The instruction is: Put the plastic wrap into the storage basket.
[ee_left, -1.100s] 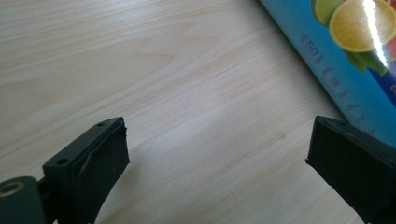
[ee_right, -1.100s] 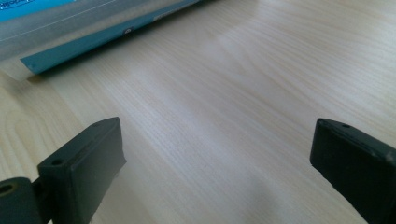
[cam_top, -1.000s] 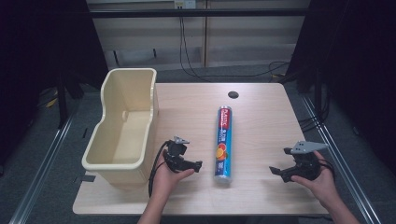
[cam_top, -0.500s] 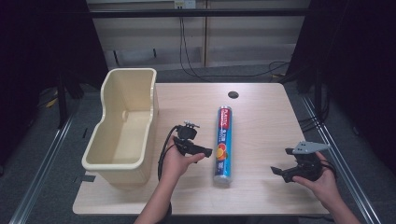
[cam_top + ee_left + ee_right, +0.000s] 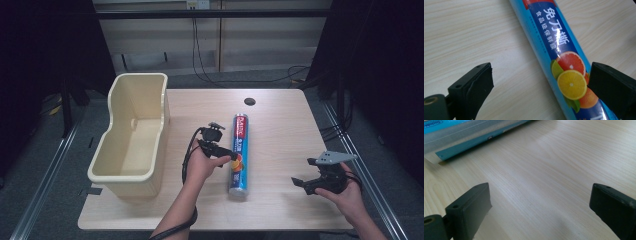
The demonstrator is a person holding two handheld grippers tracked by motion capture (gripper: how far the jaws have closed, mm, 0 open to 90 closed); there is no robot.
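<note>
Left tool (image 5: 226,159) released, jaws straddling blue wrap roll (image 5: 239,152) at frame centre. Right tool (image 5: 306,183) released, idle lower right. Risk: off-centre pinch, roll spins away across worktop (image 5: 280,125).

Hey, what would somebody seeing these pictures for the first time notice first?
Probably the blue roll of cling film, printed with citrus slices, lying lengthwise at the middle of the wooden table. The left gripper hangs right at it, jaws open with the roll between them. A big cream plastic bin stands at the table's left edge.
</note>
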